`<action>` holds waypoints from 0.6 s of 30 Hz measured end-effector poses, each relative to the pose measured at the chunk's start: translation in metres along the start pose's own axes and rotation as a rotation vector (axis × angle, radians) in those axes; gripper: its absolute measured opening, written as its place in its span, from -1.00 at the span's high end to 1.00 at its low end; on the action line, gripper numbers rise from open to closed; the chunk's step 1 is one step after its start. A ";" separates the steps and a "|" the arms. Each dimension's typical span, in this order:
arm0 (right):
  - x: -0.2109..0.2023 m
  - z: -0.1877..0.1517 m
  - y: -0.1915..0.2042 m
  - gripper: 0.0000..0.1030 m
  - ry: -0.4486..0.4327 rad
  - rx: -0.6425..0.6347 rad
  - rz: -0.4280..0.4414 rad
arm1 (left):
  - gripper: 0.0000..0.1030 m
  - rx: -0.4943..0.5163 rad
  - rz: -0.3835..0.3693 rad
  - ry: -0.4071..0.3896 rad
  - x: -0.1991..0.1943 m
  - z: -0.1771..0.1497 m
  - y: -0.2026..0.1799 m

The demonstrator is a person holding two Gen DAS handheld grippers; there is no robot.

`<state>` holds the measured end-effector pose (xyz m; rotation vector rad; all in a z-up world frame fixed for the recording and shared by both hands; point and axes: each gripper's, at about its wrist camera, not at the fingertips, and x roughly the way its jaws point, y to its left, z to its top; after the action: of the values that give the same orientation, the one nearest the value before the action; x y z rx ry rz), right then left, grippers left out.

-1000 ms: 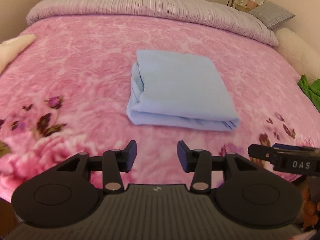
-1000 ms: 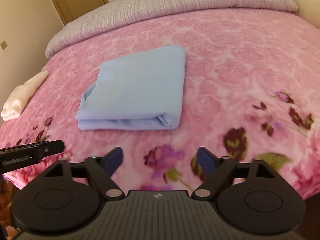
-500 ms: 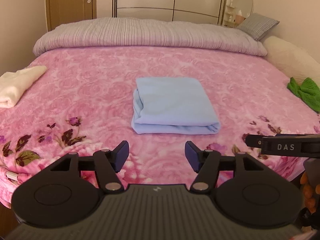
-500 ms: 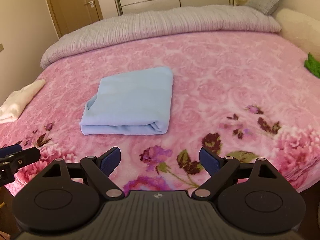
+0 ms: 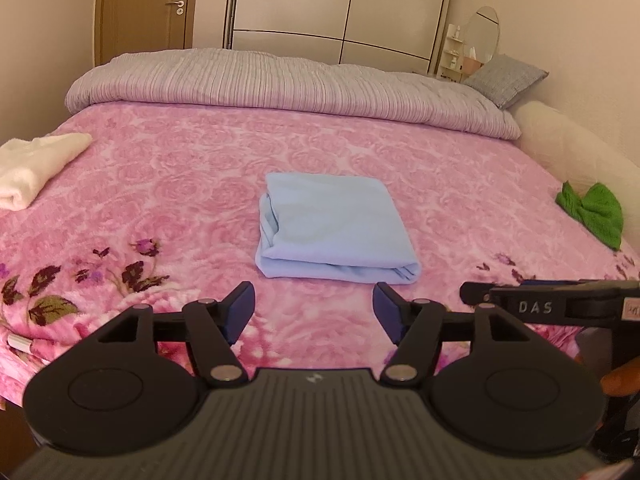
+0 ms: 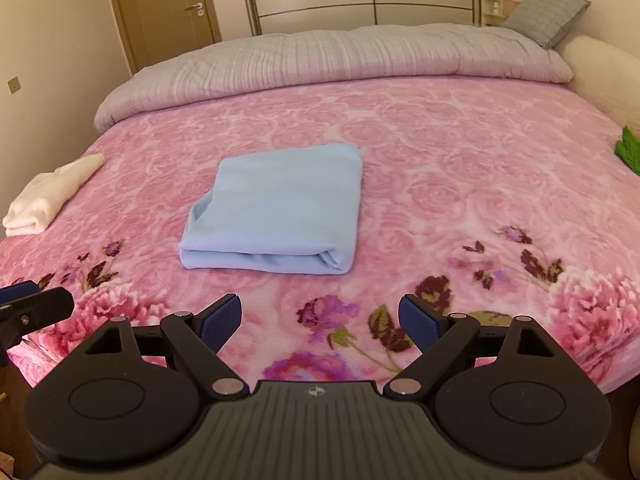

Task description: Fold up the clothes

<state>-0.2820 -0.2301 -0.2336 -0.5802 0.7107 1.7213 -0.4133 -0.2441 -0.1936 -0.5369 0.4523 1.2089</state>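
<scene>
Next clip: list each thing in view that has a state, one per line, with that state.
Blue garment: folded, flat on the blanket.
White garment: folded, at the left edge.
Green garment: crumpled, unfolded, at the right edge.
Left tool: open, empty, short of the blue garment.
Right tool: open, empty.
Door: shut.

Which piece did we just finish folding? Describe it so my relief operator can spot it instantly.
Start from the wide pink rose-patterned blanket covering the bed. Near its middle lies a light blue cloth folded into a flat rectangle, with its layered edge facing the cameras. The cream folded towel sits at the left edge and the crumpled green cloth at the right; only the blue one is central.
</scene>
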 end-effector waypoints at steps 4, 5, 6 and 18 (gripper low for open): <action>0.007 0.002 -0.001 -0.72 0.015 -0.001 0.008 | -0.20 -0.049 -0.036 0.014 0.008 0.002 0.004; 0.009 0.003 -0.002 -0.72 0.018 0.001 0.009 | -0.20 -0.065 -0.048 0.020 0.011 0.002 0.005; 0.012 0.004 -0.003 -0.72 0.023 0.005 0.009 | -0.20 -0.082 -0.058 0.029 0.015 0.002 0.007; 0.071 0.003 -0.028 -0.72 0.139 0.071 0.009 | -0.20 -0.375 -0.148 0.144 0.086 -0.008 0.052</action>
<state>-0.2722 -0.1748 -0.2853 -0.6529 0.8702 1.6681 -0.4383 -0.1713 -0.2588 -0.9677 0.3003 1.1206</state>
